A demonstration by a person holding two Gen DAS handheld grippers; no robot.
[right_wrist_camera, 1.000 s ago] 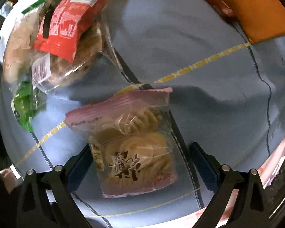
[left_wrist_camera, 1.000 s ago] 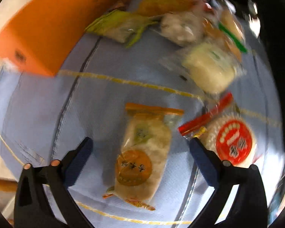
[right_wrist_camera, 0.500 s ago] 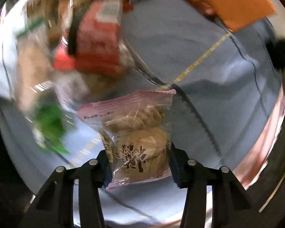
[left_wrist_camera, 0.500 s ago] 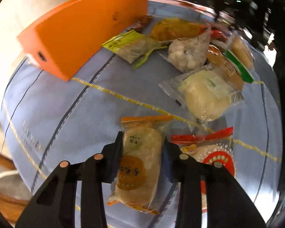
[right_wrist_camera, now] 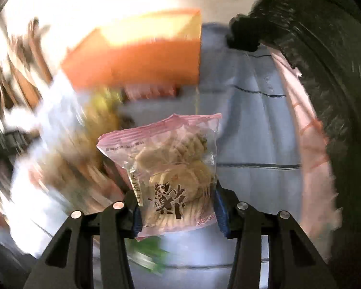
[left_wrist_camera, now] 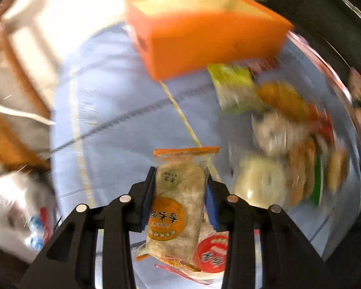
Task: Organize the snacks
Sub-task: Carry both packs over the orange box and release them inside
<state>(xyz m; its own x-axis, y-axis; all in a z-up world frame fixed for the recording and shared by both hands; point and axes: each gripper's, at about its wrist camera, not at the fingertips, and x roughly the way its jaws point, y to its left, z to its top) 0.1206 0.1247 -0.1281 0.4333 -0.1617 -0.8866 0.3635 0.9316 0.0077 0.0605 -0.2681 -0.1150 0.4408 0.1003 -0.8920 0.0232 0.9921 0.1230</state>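
- Short of the orange box (left_wrist_camera: 204, 41), my left gripper (left_wrist_camera: 179, 202) has its jaws closed onto a rice cracker pack (left_wrist_camera: 175, 207) with an orange round label; the blue pads press its two long sides.
- The pack's sealed top edge points toward the box, above the blue cloth (left_wrist_camera: 113, 130).
- Right of the box and down from it lies a blurred heap of snacks (left_wrist_camera: 284, 144); a red-label pack (left_wrist_camera: 211, 255) shows under my held one.
- In the right wrist view, my right gripper (right_wrist_camera: 178, 212) is clamped on a pink cookie bag (right_wrist_camera: 173, 178), jaws tight at its lower half.
- The bag's top points toward the box (right_wrist_camera: 142, 60), lifted off the cloth (right_wrist_camera: 248, 130).
- Left of the box everything is too smeared to name.
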